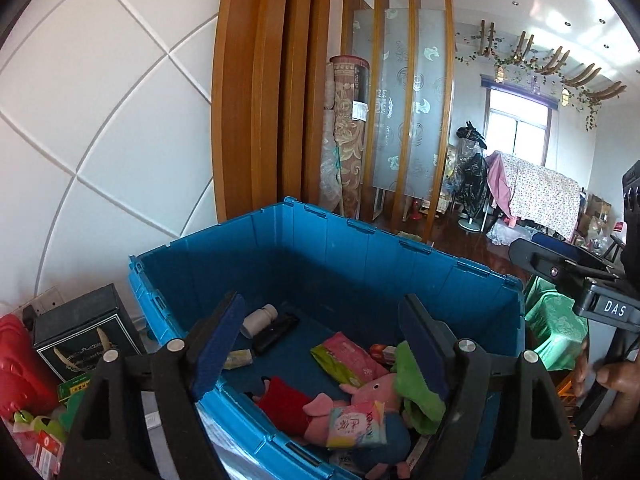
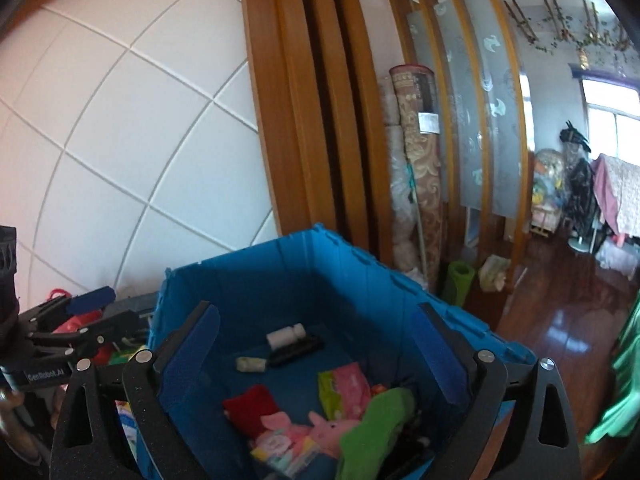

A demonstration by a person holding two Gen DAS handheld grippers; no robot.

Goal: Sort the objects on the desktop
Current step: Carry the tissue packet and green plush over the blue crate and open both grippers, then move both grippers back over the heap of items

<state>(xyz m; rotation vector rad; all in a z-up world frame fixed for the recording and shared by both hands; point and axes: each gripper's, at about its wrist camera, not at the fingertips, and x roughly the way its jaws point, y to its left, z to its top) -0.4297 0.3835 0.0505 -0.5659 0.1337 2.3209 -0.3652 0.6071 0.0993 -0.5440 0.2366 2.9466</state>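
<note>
Left tongs [image 1: 320,344] spread wide, empty, above open blue plastic crate [image 1: 360,248]. Right tongs [image 2: 316,356] likewise spread wide, empty, over same crate [image 2: 360,280]. Inside crate, on floor: white plastic bottle [image 1: 258,320] touching black rectangular device [image 1: 276,332]; pink-and-green wrapped packet [image 1: 348,360] near middle; pink plush pig in red dress [image 1: 320,400] at near side, pastel tissue pack [image 1: 356,424] on top of it; green cloth [image 1: 416,388] beside right fingertip. Outside crate, at left: dark gift bag [image 1: 80,332], red plastic item [image 1: 16,364].
</note>
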